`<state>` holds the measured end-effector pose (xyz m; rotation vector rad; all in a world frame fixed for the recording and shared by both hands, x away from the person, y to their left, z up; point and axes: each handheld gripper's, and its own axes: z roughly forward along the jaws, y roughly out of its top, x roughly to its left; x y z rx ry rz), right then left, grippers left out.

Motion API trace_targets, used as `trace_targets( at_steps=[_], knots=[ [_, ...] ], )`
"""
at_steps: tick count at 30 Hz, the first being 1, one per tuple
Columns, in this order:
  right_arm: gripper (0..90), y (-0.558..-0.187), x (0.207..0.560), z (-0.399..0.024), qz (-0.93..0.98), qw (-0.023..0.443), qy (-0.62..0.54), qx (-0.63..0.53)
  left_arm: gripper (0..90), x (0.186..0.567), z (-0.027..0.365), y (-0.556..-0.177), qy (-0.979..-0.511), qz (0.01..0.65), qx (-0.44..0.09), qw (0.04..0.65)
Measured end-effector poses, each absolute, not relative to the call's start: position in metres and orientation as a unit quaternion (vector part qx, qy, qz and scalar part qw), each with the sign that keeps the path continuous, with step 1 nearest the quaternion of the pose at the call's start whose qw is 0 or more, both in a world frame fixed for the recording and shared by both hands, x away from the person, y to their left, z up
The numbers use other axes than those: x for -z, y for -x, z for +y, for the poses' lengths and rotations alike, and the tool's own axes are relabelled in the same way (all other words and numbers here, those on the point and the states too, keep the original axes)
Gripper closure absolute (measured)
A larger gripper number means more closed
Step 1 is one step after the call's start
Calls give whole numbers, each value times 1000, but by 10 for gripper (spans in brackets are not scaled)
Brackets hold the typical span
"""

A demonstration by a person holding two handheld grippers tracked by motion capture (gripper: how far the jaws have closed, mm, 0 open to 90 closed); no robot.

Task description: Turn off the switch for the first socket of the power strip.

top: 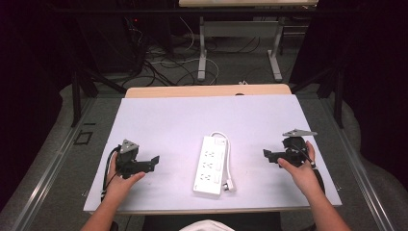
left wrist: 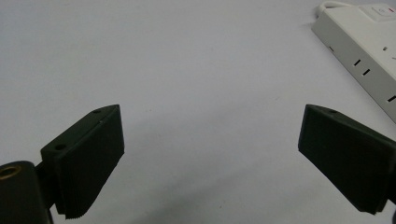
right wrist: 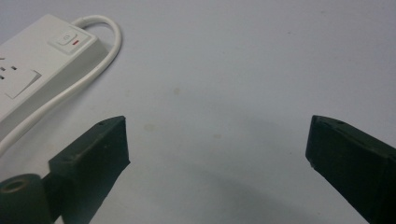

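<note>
Holding a hand-held gripper in each hand, you rest both on the desk [top: 159,115]: the left hand-held gripper [top: 153,161] and the right hand-held gripper [top: 266,154] each have jaws spread wide, gripping nothing. The white power strip [top: 209,164] lies between them, its cord [top: 227,159] looped along its right side.

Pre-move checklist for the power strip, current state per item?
1. Left gripper open, holding nothing: ok.
2. Right gripper open, holding nothing: ok.
3. Power strip lies flat on the table, between the grippers, touched by neither: ok.
4. Cable loops from the strip's far end down its right side to the plug, close beside it: ok.
5. Switch on or off: cannot tell.
</note>
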<state>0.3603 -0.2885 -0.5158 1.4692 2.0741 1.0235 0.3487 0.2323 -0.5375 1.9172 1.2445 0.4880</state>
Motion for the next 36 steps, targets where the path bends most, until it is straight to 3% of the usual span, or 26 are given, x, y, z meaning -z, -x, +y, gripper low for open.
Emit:
trace_targets(
  at_steps=[36],
  knots=[
    [0, -350, 547, -318, 705, 241, -560, -362, 67, 537, 234, -350, -759, 489, -195, 385]
  ],
)
